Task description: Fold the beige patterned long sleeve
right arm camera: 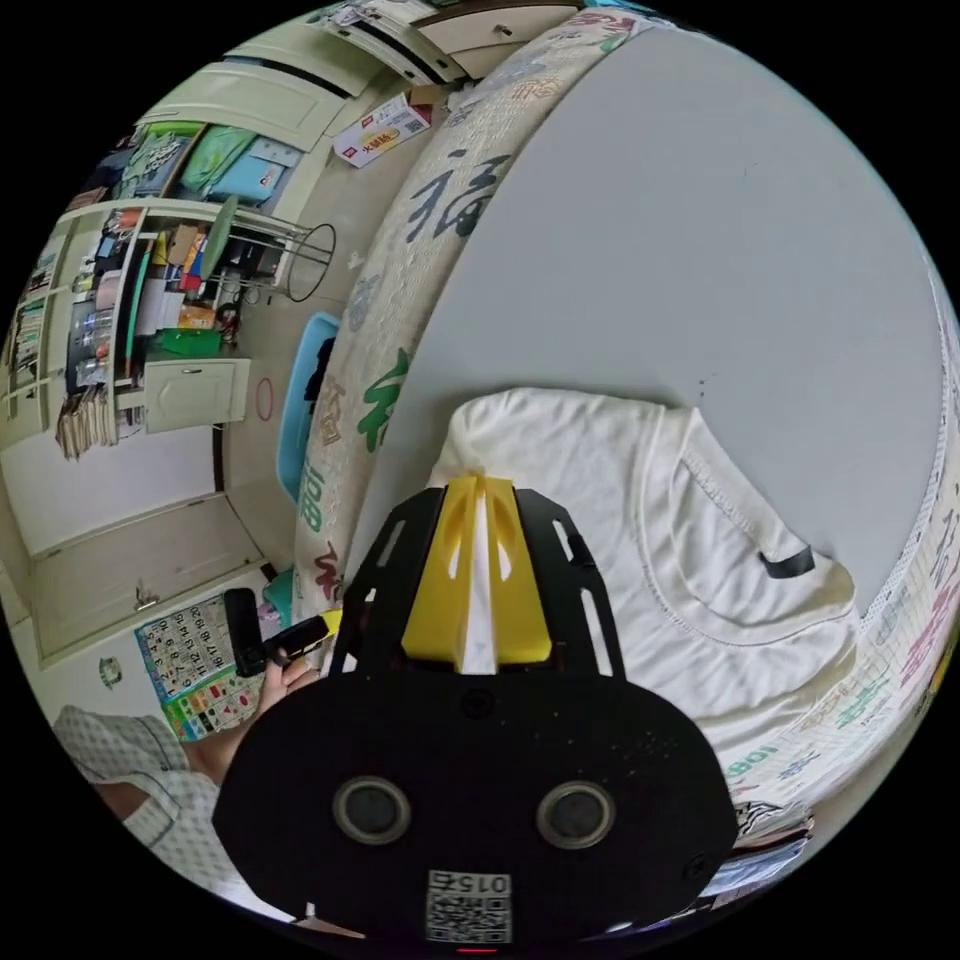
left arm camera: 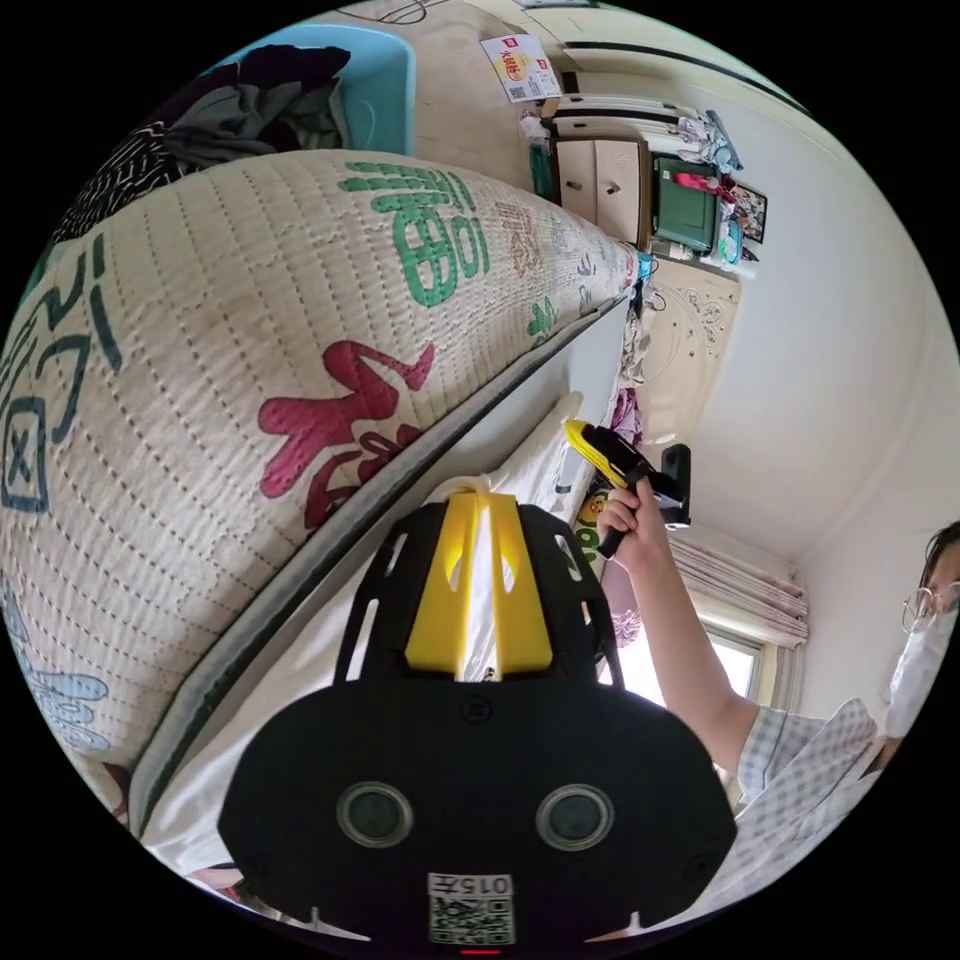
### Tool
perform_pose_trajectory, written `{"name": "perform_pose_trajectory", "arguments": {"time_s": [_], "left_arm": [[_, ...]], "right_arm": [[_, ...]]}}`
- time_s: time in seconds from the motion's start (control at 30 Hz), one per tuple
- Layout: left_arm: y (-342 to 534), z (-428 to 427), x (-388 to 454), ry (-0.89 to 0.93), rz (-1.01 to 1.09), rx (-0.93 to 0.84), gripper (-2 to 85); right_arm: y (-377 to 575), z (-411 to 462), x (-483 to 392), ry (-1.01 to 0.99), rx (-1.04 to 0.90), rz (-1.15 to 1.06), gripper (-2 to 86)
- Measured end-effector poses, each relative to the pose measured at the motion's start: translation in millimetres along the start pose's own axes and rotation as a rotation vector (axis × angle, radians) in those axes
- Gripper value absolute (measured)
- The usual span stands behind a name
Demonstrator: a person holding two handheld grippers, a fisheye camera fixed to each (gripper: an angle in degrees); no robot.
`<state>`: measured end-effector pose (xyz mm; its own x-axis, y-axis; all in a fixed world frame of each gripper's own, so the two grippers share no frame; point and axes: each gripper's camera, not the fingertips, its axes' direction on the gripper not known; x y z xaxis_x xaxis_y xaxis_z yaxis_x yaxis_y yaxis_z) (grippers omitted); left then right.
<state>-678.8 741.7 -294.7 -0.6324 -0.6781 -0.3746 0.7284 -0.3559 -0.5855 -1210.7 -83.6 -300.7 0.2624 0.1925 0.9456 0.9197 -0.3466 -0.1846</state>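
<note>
- In the left gripper view, the yellow jaws of the left gripper [left arm camera: 478,500] are seen nearly closed, with a thin strip of pale cloth running between them; the shirt [left arm camera: 540,470] is judged to be pinched there at its edge.
- In the right gripper view, the right gripper [right arm camera: 482,492] jaws are likewise drawn close together over a white sliver of the shirt [right arm camera: 600,500]; a grip on the hem or side edge is judged likely, though the contact itself is hidden by the jaws.
- The shirt is spread on the grey sheet [right arm camera: 650,250] of the bed, from the jaw tips toward 3 o'clock in the right gripper view; its collar [right arm camera: 735,560], with a dark tag, lies toward 4 o'clock.
- No pattern can be made out on the cloth; it reads as plain cream.
- The step in hand is judged to be the start of a fold: one edge is held at two points and lifted off the sheet.
- The next move calls for both grippers to be carried together across the cloth toward the collar side, with the edge kept taut and level.
- In the left gripper view, the right gripper [left arm camera: 590,440] is held at 2 o'clock by a hand [left arm camera: 628,515], the forearm stretched out from the person at 4 o'clock.
- The quilt [left arm camera: 250,350] is seen along the bed's side at 10 o'clock in the left gripper view.
</note>
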Motion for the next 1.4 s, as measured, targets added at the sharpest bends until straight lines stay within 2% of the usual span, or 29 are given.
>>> {"name": "perform_pose_trajectory", "arguments": {"time_s": [0.2, 0.3, 0.43, 0.57, 0.7, 0.77, 0.9, 1.07, 1.17, 1.27, 1.4], "left_arm": [[11, 5, -2, -0.079, 0.057, 0.042, -0.1], [19, 13, -14, -0.074, 0.019, 0.034, 0.2], [33, -2, -8, -0.148, 0.085, 0.02, 0.4], [18, 2, 53, -0.278, 0.36, -0.021, 2.6], [-34, 98, 129, -0.233, 0.652, -0.154, 10.5], [-50, 154, 157, -0.232, 0.757, -0.209, 11.5], [-51, 289, 196, -0.431, 0.963, -0.388, 13.6], [-23, 375, 185, -0.642, 1.06, -0.523, 14.5], [-9, 394, 177, -0.669, 1.07, -0.539, 10.8], [-3, 414, 164, -0.703, 1.035, -0.612, 3.9], [10, 418, 174, -0.714, 1.062, -0.55, 0.4]], "right_arm": [[-6, -11, -23, 0.143, 0.007, -0.072, 0.0], [4, -20, -23, 0.123, 0.017, -0.094, 3.6], [57, -67, 1, 0.049, 0.138, -0.093, 5.2], [138, -120, 69, 0.135, 0.282, 0.009, 5.7], [183, -139, 137, 0.199, 0.291, 0.134, 10.3], [195, -133, 173, 0.249, 0.233, 0.224, 16.1], [204, -118, 200, 0.282, 0.187, 0.24, 18.2], [208, -88, 215, 0.227, 0.141, 0.21, 16.3], [217, -73, 220, 0.141, 0.139, 0.23, 10.5], [228, -58, 218, 0.211, 0.142, 0.264, 2.2], [239, -51, 209, 0.248, 0.167, 0.258, -0.2]]}}
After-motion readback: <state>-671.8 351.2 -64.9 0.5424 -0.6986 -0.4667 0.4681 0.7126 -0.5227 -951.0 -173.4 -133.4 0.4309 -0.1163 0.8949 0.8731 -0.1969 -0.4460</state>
